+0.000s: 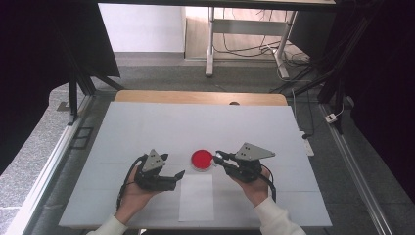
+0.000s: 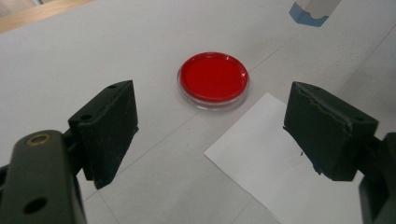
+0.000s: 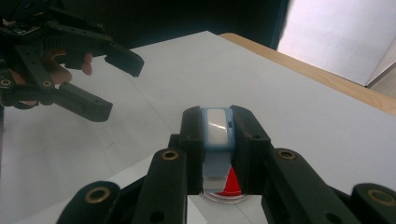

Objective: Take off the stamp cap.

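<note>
Now, right gripper (image 3: 217, 154): clamped on small pale-blue plastic block (image 3: 217, 128), perhaps a lid; light, stiff; hold its sides;
Left gripper (image 2: 210, 135): jaws wide apart, red round lidded dish (image 2: 213, 77) ahead

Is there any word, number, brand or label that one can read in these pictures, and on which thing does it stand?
No readable text.
Red dish: no label visible.
White paper sheet: a faint mark, too blurred to read.
Small blue and white object held in the right claw: no writing visible.
Left claw: plain black, no marking.
</note>
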`<state>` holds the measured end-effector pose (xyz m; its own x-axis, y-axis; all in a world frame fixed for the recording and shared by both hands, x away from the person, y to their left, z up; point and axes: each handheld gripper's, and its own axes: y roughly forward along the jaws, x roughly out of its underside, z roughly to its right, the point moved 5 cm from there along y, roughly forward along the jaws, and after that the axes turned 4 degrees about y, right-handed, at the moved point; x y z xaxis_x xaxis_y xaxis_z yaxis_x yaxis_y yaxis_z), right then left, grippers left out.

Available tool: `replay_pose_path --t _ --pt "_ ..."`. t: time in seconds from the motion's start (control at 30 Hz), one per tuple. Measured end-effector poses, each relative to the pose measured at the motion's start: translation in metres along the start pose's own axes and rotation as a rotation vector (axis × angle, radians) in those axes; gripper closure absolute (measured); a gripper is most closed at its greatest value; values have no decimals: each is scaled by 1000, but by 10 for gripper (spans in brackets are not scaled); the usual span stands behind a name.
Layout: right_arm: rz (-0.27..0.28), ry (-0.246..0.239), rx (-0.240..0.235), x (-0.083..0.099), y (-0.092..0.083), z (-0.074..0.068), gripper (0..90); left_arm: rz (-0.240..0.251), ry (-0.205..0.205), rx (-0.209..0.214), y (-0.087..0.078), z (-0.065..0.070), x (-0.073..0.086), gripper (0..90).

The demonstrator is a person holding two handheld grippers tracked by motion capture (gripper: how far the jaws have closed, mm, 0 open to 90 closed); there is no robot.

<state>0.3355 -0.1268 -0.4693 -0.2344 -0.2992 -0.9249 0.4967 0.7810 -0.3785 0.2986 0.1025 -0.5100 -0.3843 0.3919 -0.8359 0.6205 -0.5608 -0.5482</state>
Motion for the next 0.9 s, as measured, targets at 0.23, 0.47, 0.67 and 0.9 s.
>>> replay_pose_path --t 0.23,0.47,0.67,0.9 --pt "3 6 4 0 1 0 748 -3 18 7 8 5 -7 183" --pt "6 7 4 0 1 -1 748 -6 35 18 14 11 -12 193" --pt "9 4 5 0 2 -2 748 -4 44 21 18 15 -15 194" --pt "8 8 7 1 4 -2 748 -6 53 32 24 19 -18 198"
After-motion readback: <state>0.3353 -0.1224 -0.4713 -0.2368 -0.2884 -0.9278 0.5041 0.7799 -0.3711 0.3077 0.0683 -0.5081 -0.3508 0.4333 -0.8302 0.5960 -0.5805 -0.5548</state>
